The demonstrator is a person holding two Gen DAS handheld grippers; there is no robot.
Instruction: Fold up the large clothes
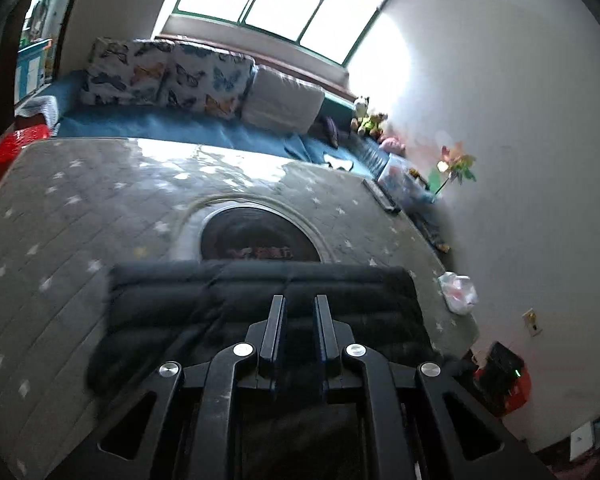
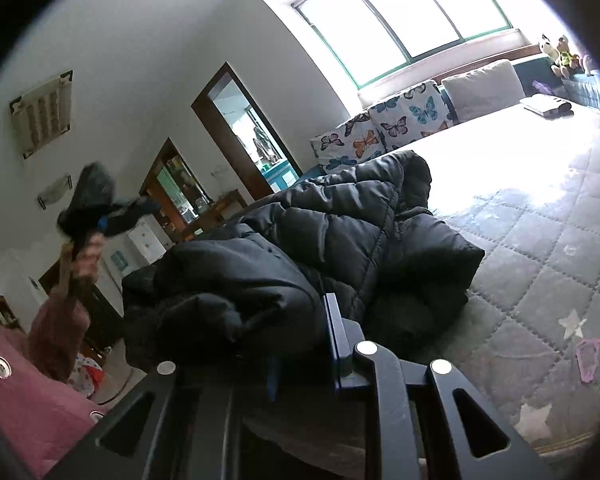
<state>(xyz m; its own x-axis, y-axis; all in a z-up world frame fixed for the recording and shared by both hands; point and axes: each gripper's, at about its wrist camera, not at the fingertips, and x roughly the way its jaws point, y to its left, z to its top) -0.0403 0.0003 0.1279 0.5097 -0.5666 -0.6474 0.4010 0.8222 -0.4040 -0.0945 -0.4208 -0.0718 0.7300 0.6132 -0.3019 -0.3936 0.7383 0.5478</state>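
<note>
1. A big black puffy jacket is lying on the near part of the grey star mattress. It is bunched into a thick bundle, so it is looking partly folded already.

2. The right gripper is sitting low at the near edge of the jacket. Its fingers are almost together, and jacket cloth is bulging over the left one. It looks like it is pinching a bit of the jacket, maybe to keep the bundle from sliding or popping open.

3. The left gripper is pointing down over the jacket. Its two fingers are nearly touching, with only a thin gap. Nothing is showing between them, so it is holding nothing.

4. In the right wrist view, the person's hand is holding that left gripper up high on the far left, well apart from the jacket. My guess is it is getting ready to reach for another part.

5. A clear box is sitting at the far right by the wall. Something is inside, but it is too blurry to tell what.

6. A white plastic bag is lying on the right edge of the mattress. I cannot tell what is in it.
</note>
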